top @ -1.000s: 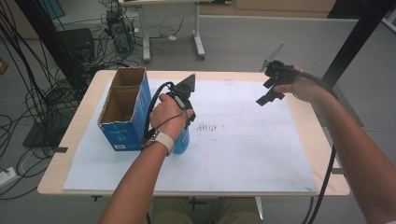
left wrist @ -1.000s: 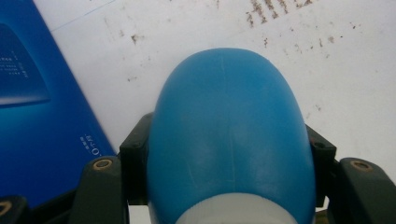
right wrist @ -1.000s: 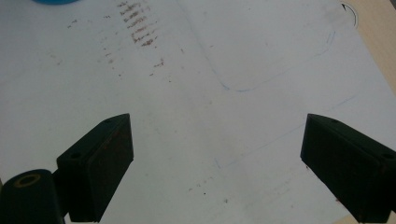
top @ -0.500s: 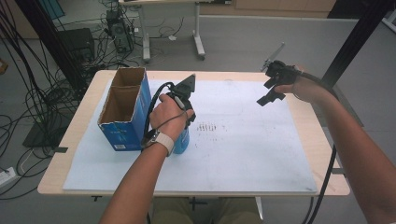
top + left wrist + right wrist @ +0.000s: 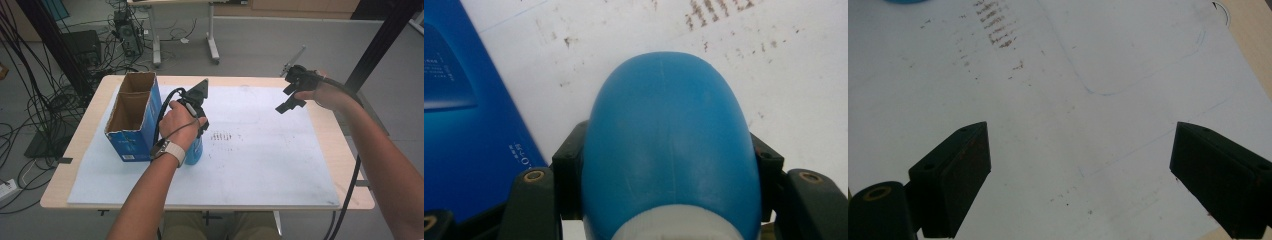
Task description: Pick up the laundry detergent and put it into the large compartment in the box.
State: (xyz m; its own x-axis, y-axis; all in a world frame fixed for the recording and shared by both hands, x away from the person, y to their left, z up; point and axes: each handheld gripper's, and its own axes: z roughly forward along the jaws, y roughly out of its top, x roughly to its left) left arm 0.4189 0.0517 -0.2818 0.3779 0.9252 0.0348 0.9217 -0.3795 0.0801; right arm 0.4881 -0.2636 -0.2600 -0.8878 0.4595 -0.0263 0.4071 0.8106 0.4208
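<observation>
Right now the left tool [image 5: 192, 125] is gripping a blue bottle [image 5: 669, 150], its jaws pressing on both flanks of the rounded body. Judging from this, the bottle is being handled next to the open blue carton [image 5: 131, 120], so the hold should be staying firm and level, with the bottle kept clear of the carton's wall while moving. The bottle is sitting squarely between the jaws, just at the carton's 3 o'clock side, on the white sheet [image 5: 260, 165] covering the counter [image 5: 345, 165]. The right tool [image 5: 291, 97] is hovering wide open and empty near the sheet's 1 o'clock corner, well apart.
</observation>
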